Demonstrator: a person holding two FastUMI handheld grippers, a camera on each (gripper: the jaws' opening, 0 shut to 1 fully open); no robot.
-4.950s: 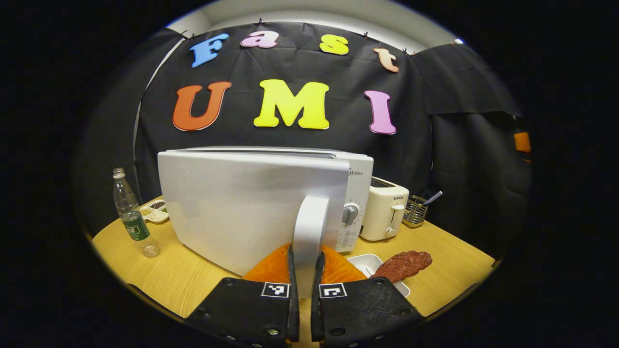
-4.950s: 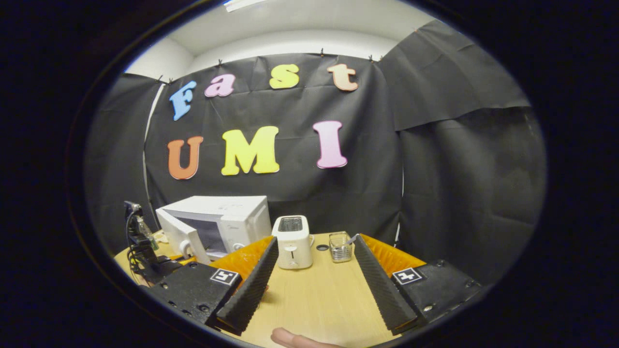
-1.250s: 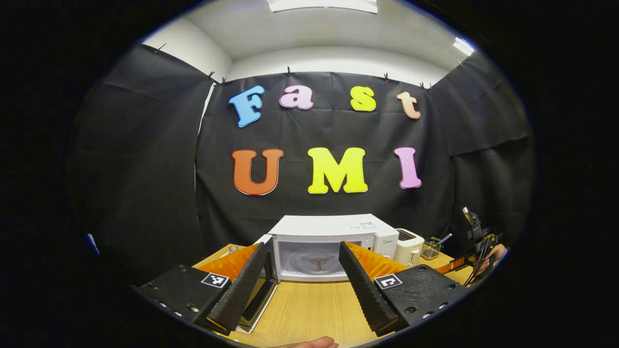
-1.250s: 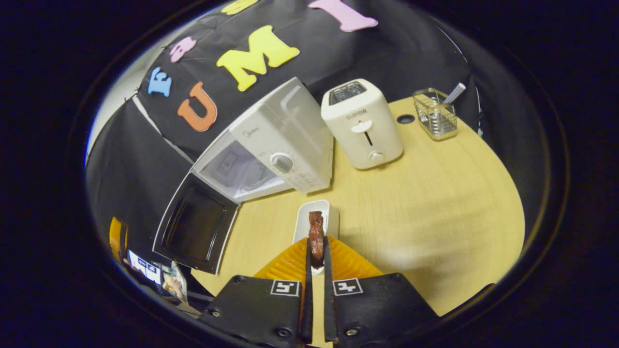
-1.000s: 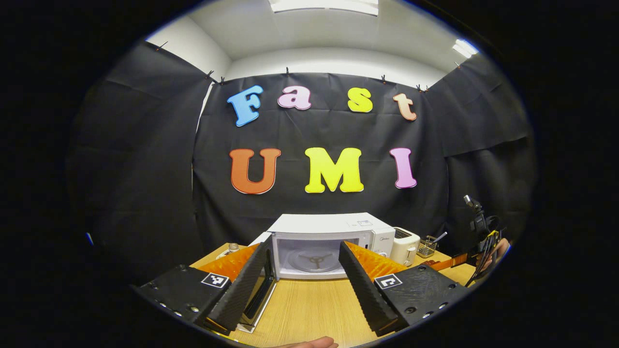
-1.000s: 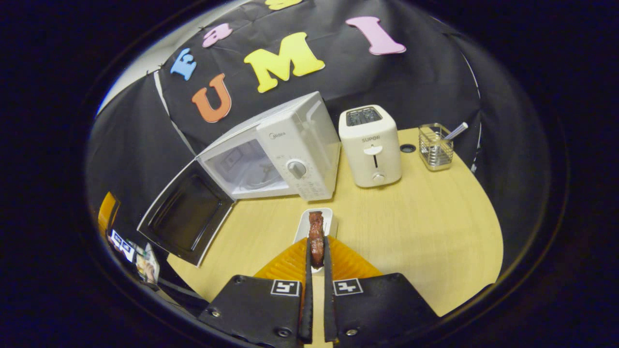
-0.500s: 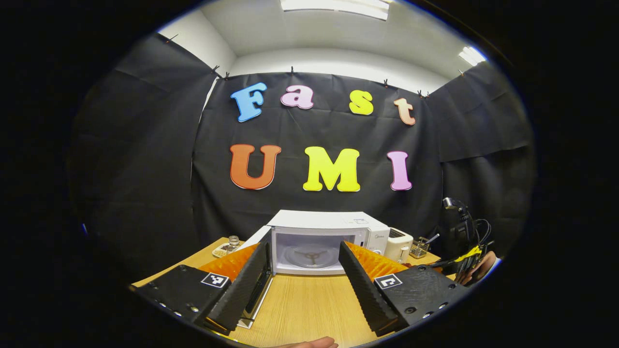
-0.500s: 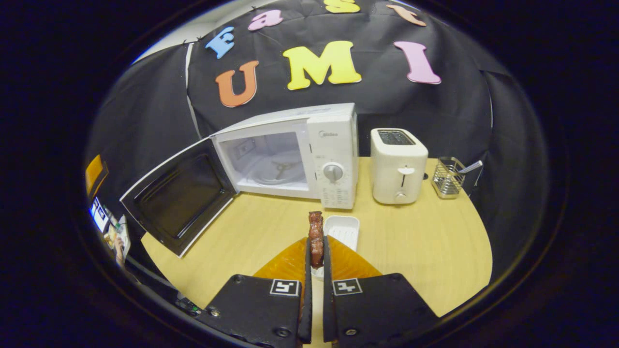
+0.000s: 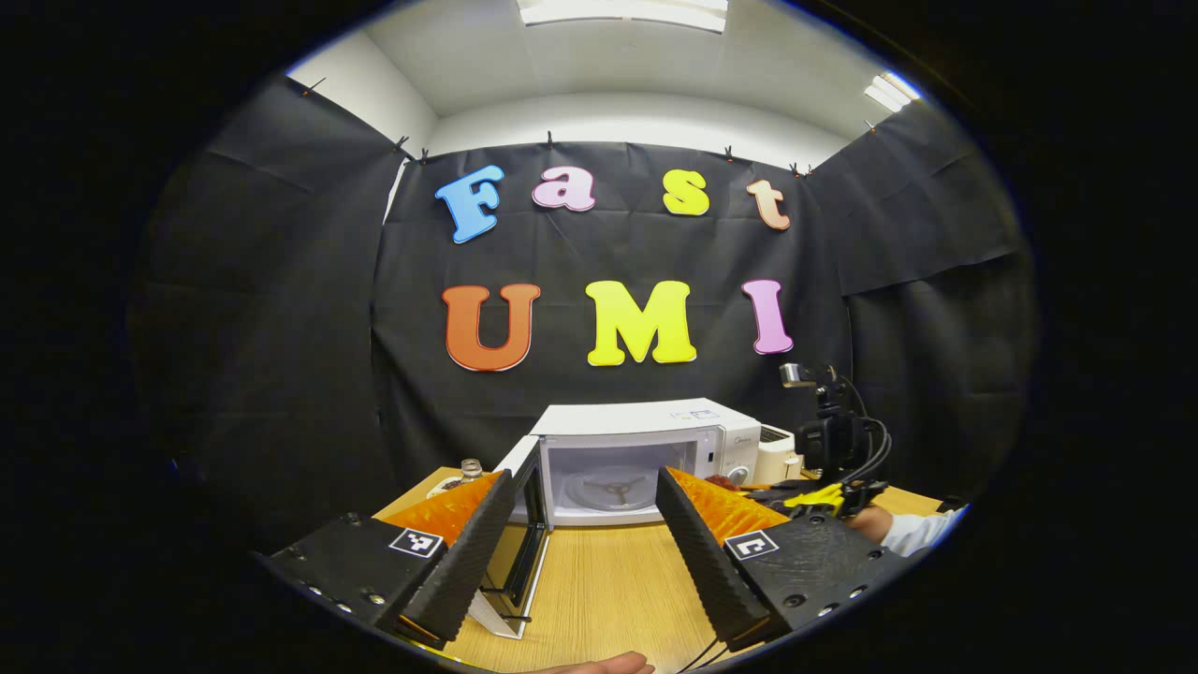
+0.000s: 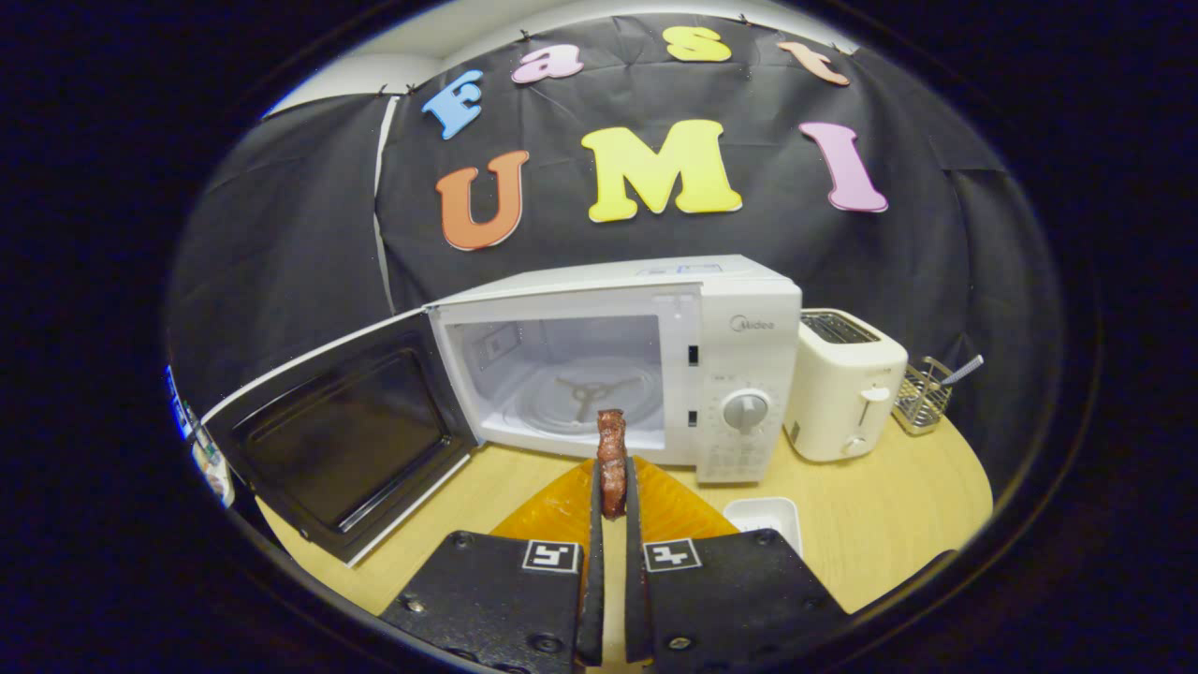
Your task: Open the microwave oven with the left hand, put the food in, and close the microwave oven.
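Left gripper (image 9: 585, 543): held spread and empty, well back from the microwave (image 9: 646, 459), door (image 9: 524, 524) swung wide.
Right gripper (image 10: 610, 524): clamped on the food (image 10: 611, 459), long axis upright.
Food: held just before the microwave's (image 10: 739, 365) cavity, straight ahead.

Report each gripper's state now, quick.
Left gripper: open, holding nothing, facing the open microwave.
Right gripper: closed on the piece of meat, in front of the microwave.

Ahead of the hand-held gripper (image 10: 609, 524), a glossy white plastic microwave (image 10: 749, 351) stands on a matt wood-grain table (image 10: 870, 496), beside a wire-metal basket (image 10: 919, 398).
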